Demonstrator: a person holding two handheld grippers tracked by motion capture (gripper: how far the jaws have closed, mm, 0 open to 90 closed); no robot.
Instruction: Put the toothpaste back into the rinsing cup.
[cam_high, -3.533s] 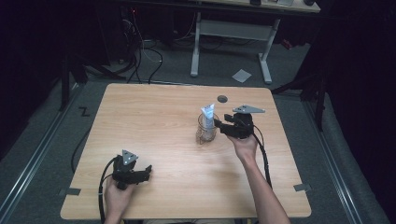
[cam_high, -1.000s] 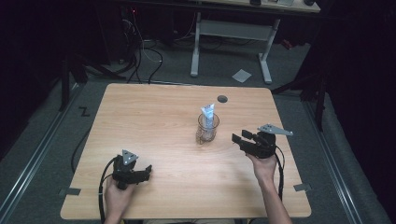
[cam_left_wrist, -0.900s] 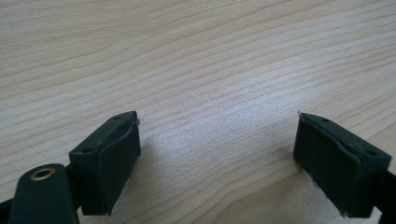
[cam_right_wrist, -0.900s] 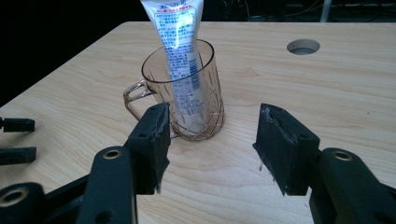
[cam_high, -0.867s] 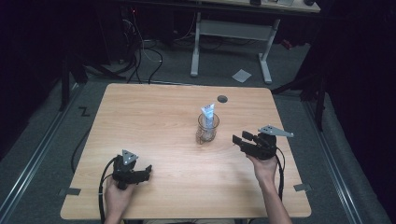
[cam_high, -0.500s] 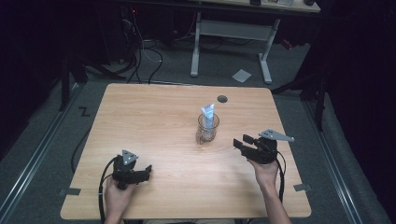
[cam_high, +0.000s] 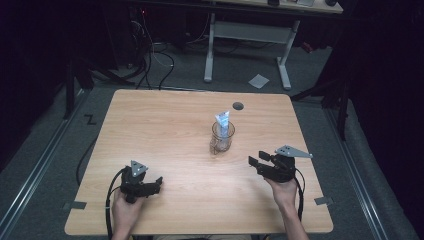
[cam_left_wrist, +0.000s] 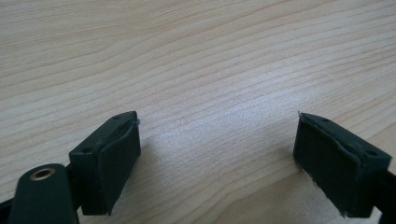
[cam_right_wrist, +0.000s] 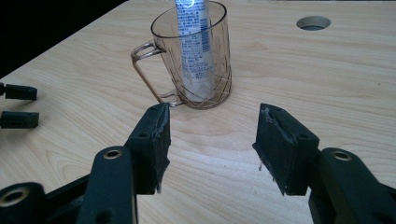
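A clear glass mug (cam_high: 222, 137) stands near the middle of the wooden table (cam_high: 160, 125), with a white and blue tube (cam_high: 222, 121) upright inside it. In the right gripper view the mug (cam_right_wrist: 205, 70) is just ahead of my jaws, its handle (cam_right_wrist: 147, 70) to the left and the tube (cam_right_wrist: 192, 42) inside. My right gripper (cam_high: 256, 160) (cam_right_wrist: 210, 135) rests to the mug's right, open, with nothing between its pads. My left gripper (cam_high: 158, 182) (cam_left_wrist: 217, 154) sits near the front left, open over bare wood.
A round cable hole (cam_high: 238, 105) (cam_right_wrist: 313, 22) lies in the table behind the mug. The left gripper's two jaw tips (cam_right_wrist: 16, 105) show at the far left of the right gripper view. A desk frame (cam_high: 245, 45) and cables stand on the floor beyond the table.
My right gripper, which was at the mug earlier, has drawn away to the right and drifted a little nearer the front edge. The left gripper and the mug have stayed put.
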